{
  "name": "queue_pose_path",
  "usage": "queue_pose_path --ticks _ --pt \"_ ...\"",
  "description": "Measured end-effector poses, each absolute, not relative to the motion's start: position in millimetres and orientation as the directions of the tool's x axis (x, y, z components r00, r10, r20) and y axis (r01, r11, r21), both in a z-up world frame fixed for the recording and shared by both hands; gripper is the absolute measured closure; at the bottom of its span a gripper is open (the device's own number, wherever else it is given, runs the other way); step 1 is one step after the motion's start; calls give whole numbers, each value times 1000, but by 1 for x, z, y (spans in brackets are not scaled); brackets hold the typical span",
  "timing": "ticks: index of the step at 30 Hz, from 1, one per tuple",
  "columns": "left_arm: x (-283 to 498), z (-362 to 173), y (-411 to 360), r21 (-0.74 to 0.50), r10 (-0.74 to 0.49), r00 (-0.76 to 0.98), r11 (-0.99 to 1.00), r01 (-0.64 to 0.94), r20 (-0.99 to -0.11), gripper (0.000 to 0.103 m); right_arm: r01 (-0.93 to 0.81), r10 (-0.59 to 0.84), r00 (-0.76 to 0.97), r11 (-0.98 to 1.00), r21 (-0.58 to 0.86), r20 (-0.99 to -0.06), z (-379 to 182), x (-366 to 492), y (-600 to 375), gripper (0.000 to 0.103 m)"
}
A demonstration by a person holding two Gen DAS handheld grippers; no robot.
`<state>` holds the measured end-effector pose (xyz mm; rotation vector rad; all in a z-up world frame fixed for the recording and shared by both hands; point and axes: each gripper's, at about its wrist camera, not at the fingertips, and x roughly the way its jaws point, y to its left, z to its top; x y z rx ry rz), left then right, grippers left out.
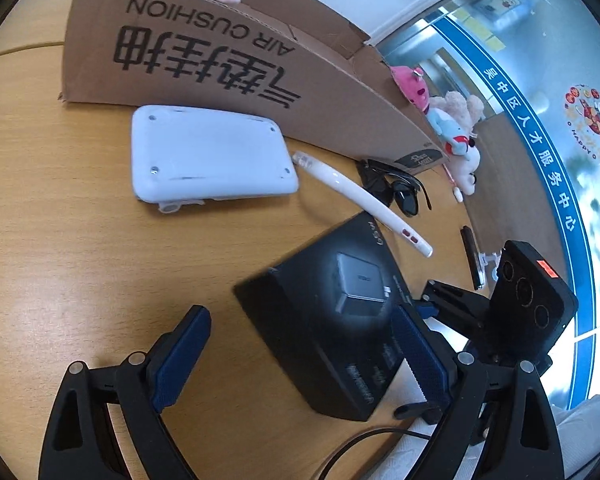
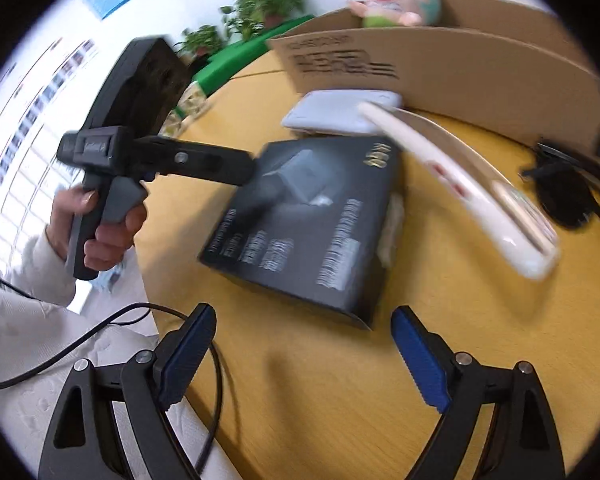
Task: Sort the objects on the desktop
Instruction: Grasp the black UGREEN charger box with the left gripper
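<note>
1. Left wrist view. The left gripper (image 1: 300, 352) has its jaws spread wide, clamped on nothing. The black box (image 1: 332, 320) lies on the wooden table (image 1: 60, 240) ahead of it, closer to the right finger, whose blue pad overlaps the box's near right side; contact cannot be confirmed. The box's long axis runs from near right to far left. Beyond it the white wand (image 1: 364, 200) lies slanted, its buttoned end over the box's far corner. Farther ahead to the left rests the white flat device (image 1: 208, 156), just before the cardboard box (image 1: 220, 52); sunglasses (image 1: 400, 188) lie to the wand's right. Bare tabletop opens to the gripper's left.

2. Right wrist view. The right gripper (image 2: 304, 356) also has its jaws apart and empty, with bare table between the fingers. The black box (image 2: 312, 224) sits just ahead, a corner pointing toward the gripper. Only this view shows a hand (image 2: 96, 224) holding the other gripper over the box's far left, and the table edge at near left.
</note>
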<state>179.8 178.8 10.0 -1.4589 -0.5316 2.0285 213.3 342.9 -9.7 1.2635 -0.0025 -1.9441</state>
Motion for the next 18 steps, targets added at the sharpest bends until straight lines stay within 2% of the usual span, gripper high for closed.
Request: queue_pose_path --ticks 4,5,7,11,18 --pt "180 8 185 -631 669 -238 -743 -223 -704 13 630 -579 -275 -711 311 -767 -5 212 327 12" --pt "181 7 187 -642 680 -234 -733 -225 -695 21 628 -571 -303 -721 291 -763 -4 210 326 12" --pt "183 7 195 -636 677 -244 -736 -231 -695 26 623 -555 -322 -735 270 -767 -5 207 324 14" --pt "189 14 203 -536 594 -286 -804 -260 -752 27 643 -483 -358 -748 164 -799 -10 206 307 16" --pt "206 57 184 -525 584 -381 -811 -256 -716 28 666 -525 -408 -731 150 -747 19 217 311 16"
